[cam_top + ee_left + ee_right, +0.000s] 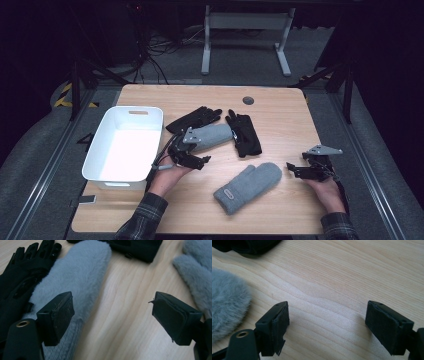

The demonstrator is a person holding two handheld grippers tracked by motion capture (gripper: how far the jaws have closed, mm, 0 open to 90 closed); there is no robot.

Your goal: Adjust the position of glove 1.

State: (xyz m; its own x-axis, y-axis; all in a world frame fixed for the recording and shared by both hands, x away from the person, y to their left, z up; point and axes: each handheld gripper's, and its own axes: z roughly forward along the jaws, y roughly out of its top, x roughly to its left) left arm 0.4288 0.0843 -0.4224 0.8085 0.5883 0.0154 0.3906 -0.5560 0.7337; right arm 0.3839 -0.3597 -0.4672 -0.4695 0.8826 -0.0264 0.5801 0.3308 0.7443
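So from where I'm standing, the left gripper point(196, 161) hangs just above the table with its jaws spread wide and nothing between them, right at the cuff end of the grey mitten point(212, 136) lying against the two black gloves. In the left gripper view one jaw sits over that mitten's ribbed cuff point(62, 345) and the other is over bare wood, so I'd say the job in hand is grabbing that mitten, probably for the white bin point(97, 150) just to its left. If it were me I'd slide over so both pads straddle the cuff, come straight down and pinch the knit part, not the fluff: fleece squashes and slips, the ribbing gives you something firm. Also watch the black glove point(17, 282) touching the mitten's side, easy to snag it along. The right gripper point(300, 170) is parked near the table's right edge, jaws also wide and empty over plain wood point(329, 277). The second grey mitten point(250, 186) lies alone toward the front, between the hands. The other black glove point(245, 134) lies flat, thin and smooth-looking, while the bin is hard glossy plastic.
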